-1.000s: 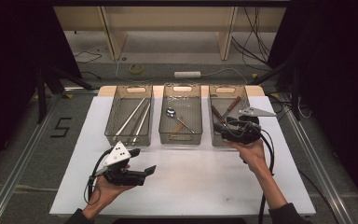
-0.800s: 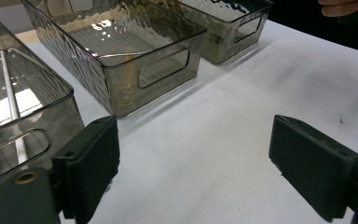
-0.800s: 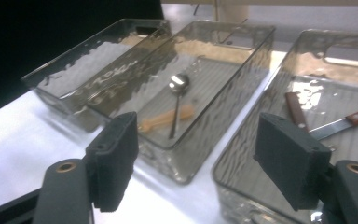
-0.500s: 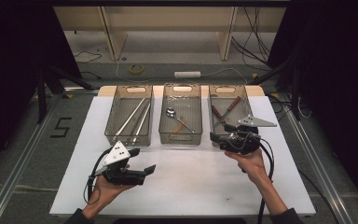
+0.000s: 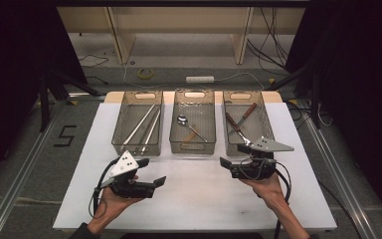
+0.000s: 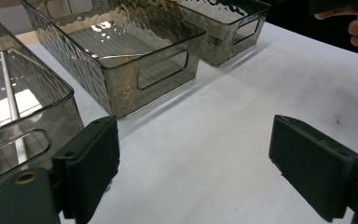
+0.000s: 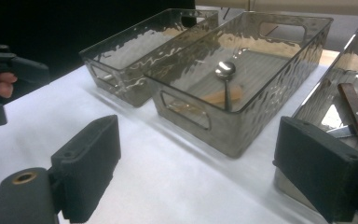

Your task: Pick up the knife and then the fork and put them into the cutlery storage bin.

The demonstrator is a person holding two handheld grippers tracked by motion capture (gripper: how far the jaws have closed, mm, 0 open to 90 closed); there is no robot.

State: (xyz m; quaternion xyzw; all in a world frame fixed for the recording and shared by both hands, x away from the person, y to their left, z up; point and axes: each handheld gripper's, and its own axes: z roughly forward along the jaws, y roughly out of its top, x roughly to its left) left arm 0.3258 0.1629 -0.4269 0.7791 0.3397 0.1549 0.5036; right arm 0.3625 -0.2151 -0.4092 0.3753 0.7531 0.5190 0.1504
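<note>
Tongs in our right hand (image 5: pixel 231 163) wide open, just opening, nothing between, near right bin (image 5: pixel 245 123), left tongs (image 5: pixel 155 181) open too, holding nothing.

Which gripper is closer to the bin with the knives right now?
The right. The right gripper sits just in front of the knife bin, open and empty, jaws just opened. The left gripper is across the table, in front of the left-hand bin.

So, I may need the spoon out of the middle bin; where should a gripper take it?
Probably on the wooden handle, coming straight down from above: the spoon lies flat on the middle bin floor, bowl toward the far end, and the walls block any sideways approach.
</note>
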